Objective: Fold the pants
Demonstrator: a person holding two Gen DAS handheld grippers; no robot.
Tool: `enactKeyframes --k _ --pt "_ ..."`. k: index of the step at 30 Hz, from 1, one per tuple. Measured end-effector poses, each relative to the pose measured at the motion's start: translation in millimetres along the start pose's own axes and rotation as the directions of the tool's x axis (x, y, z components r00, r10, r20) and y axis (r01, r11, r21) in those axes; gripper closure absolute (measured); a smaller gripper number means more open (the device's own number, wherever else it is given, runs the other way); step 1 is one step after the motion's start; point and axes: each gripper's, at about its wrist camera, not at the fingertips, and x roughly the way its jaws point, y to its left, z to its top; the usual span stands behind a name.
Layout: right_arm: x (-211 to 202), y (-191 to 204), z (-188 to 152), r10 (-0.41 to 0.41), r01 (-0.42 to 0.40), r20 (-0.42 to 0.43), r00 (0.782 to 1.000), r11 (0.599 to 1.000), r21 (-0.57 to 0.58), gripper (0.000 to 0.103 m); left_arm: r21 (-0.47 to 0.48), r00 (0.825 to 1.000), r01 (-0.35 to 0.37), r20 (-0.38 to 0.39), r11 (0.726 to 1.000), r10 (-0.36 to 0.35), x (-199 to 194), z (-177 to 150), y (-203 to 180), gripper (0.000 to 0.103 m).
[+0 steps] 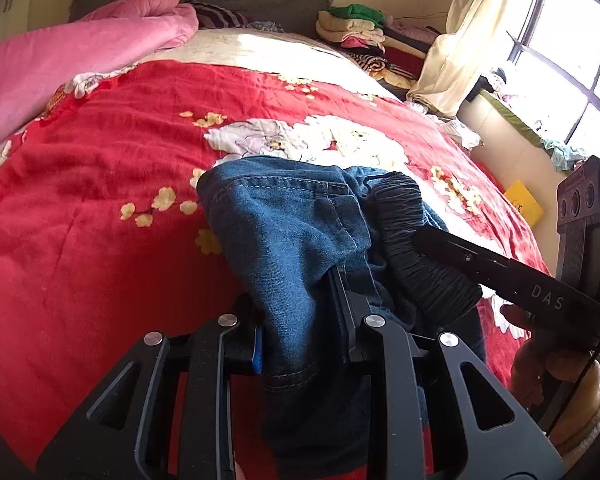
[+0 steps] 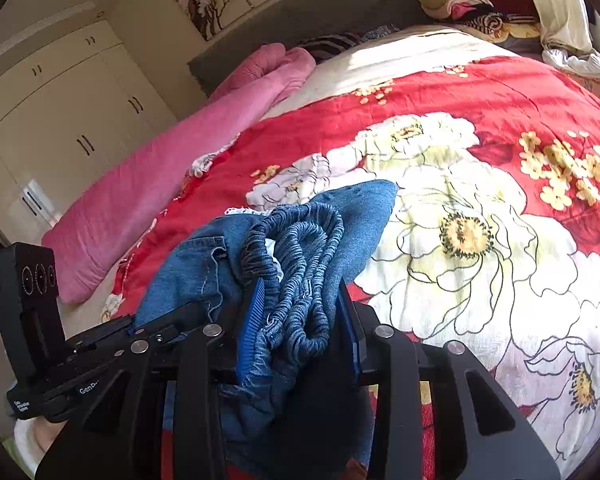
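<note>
Denim fills both my claws: my left gripper (image 1: pixel 300 320) is clenched on a blue fold of the pants (image 1: pixel 284 232), my right gripper (image 2: pixel 300 320) pinches their gathered elastic waistband (image 2: pixel 300 264) (bunched in loops), garment lifted over the red floral quilt (image 1: pixel 100 260).

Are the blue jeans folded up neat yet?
Not yet. The jeans are bunched up, with both the left gripper and right gripper shut on them above the red blanket.
</note>
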Motion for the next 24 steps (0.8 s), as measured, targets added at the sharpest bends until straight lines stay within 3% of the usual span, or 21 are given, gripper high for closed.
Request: enactKeyframes --k 2,8,13,24 --pt "6.4 -9.2 -3.3 0.000 0.000 -0.018 1.000 1.000 0.030 0.068 -0.007 1.000 -0.006 -0.012 1.000 0.006 5.4 -3.7 4.0 0.079" --pt "13.9 -30.5 -8.8 -0.026 0.032 -0.049 0.998 0.994 0.107 0.049 -0.041 0.999 -0.018 -0.031 0.999 0.016 17.0 -10.7 19.2 0.056" --pt "12.1 -26.2 -11.0 -0.082 0.085 -0.044 0.996 0.993 0.079 0.035 -0.055 0.999 -0.012 -0.032 0.998 0.010 18.9 -13.4 24.4 0.050" --pt "-14.5 -15.3 -12.2 -0.159 0.159 0.018 0.987 0.987 0.035 0.022 -0.059 0.999 -0.024 -0.023 0.998 0.023 10.6 -13.9 28.8 0.039"
